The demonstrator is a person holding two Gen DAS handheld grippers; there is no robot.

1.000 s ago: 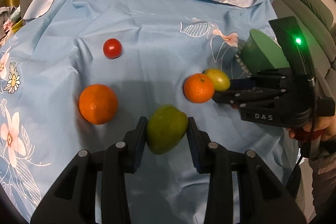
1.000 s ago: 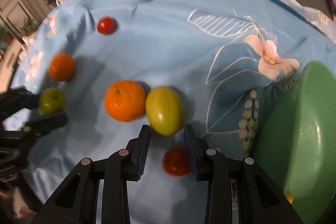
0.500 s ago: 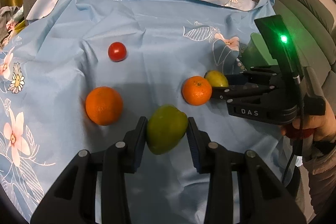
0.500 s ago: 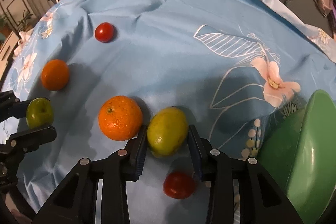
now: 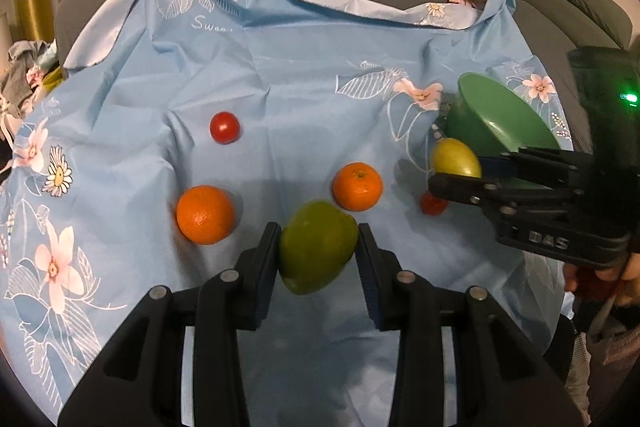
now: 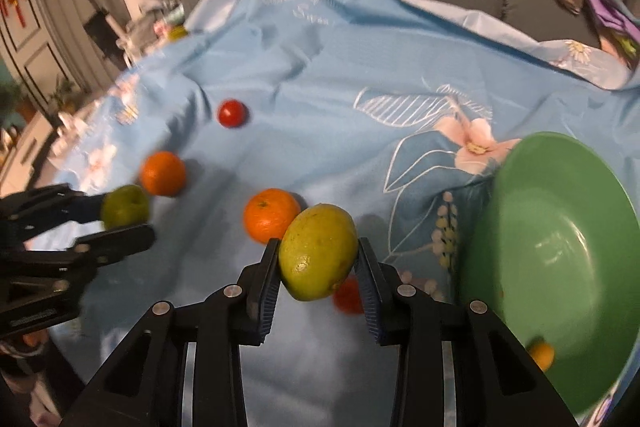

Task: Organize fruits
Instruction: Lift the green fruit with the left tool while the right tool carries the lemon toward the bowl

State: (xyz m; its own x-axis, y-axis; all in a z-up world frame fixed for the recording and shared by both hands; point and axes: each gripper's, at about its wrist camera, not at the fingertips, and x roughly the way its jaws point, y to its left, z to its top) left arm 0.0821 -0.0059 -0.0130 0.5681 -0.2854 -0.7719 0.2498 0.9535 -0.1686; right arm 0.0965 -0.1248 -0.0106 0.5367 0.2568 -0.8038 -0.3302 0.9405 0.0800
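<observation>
The left gripper (image 5: 318,253) is closed on a green apple (image 5: 317,247), fingers pressing both sides of it, w/ the fruit held above the blue cloth (image 5: 280,75). The right gripper (image 6: 318,263) is closed on a lemon (image 6: 318,251), also held off the cloth, just left of the green bowl (image 6: 560,211). The bowl is tilted & has one small orange fruit (image 6: 541,355) inside near its low edge. On the cloth lie 2 oranges, one (image 5: 205,214) left of the apple & one (image 5: 357,186) in the middle, approx. between both grippers. A tomato (image 5: 225,127) lies farther back, well apart. Another tomato (image 5: 432,203) lies under the right gripper.
</observation>
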